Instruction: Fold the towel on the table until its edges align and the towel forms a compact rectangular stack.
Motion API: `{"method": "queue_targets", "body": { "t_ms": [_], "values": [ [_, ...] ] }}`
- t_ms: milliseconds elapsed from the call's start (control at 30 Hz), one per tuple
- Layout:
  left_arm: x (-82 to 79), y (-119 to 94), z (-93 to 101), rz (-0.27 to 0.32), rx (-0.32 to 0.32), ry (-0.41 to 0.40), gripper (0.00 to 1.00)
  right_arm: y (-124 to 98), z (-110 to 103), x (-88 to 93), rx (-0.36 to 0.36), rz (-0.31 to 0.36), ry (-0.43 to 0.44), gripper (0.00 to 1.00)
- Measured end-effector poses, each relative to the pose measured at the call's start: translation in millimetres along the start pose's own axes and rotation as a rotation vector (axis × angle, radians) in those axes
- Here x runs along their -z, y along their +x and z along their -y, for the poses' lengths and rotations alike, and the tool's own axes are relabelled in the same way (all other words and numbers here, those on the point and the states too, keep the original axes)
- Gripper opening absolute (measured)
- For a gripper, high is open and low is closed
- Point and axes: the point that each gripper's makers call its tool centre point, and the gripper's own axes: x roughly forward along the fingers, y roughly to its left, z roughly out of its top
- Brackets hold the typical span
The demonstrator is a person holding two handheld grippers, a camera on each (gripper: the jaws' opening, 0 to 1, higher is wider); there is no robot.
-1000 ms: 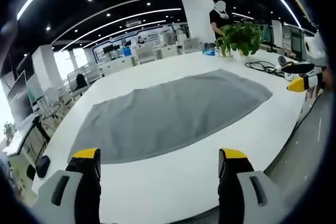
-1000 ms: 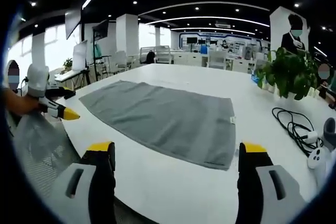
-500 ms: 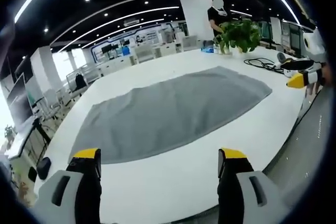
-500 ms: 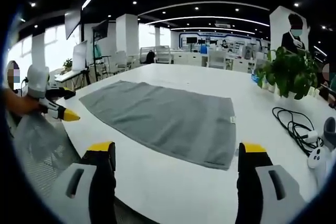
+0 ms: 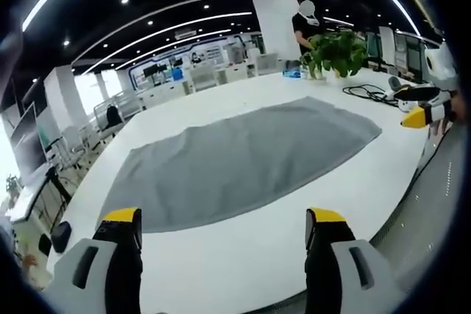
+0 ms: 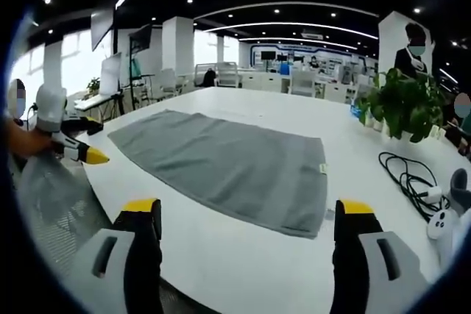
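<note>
A grey towel (image 5: 243, 159) lies spread flat on the white table (image 5: 243, 255); in the right gripper view the same towel (image 6: 228, 163) has a small tag at its right edge. My left gripper (image 5: 224, 229) is open with nothing between its jaws, held over the table's near edge short of the towel. My right gripper (image 6: 250, 226) is open too, short of the towel's near edge. The right gripper's yellow tip (image 5: 416, 117) shows at the right of the left gripper view. The left gripper's yellow tip (image 6: 92, 156) shows at the left of the right gripper view.
A potted plant (image 6: 401, 104) stands at the table's far side, with a black cable (image 6: 405, 178) and a white controller (image 6: 441, 222) near it. A person (image 5: 303, 23) stands behind the plant (image 5: 335, 51). Office desks and chairs fill the background.
Both views shifted slightly; in the right gripper view the towel sits a touch higher. The towel itself has not moved and both grippers stay open.
</note>
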Motion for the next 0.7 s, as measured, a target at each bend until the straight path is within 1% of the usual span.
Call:
{"method": "queue_targets", "body": {
  "t_ms": [100, 267, 367, 433, 567, 700],
  "values": [
    [-2.2, -0.5, -0.5, 0.013, 0.004, -0.014, 0.94, -1.3, 2.7, -1.0, 0.017, 0.002, 0.003, 0.99],
    [-2.2, -0.6, 2.7, 0.015, 0.02, -0.006, 0.92, -4.4, 5.0, 0.7, 0.032, -0.001, 0.015, 0.99],
    [-1.6, 1.0, 3.1, 0.009, 0.026, -0.003, 0.93, -3.6, 4.4, 0.4, 0.033, -0.007, 0.005, 0.98],
    [-0.7, 0.4, 4.7, 0.006, 0.035, -0.005, 0.93, -2.9, 0.5, 3.3, 0.02, -0.026, -0.004, 0.98],
    [-3.0, 0.1, 7.4, 0.021, 0.051, -0.017, 0.92, -3.1, -0.3, 5.9, 0.014, -0.036, -0.007, 0.98],
    [-4.7, 0.1, 7.8, 0.029, 0.053, -0.026, 0.92, -3.5, 2.4, 5.0, 0.021, -0.03, -0.001, 0.97]
  ]
}}
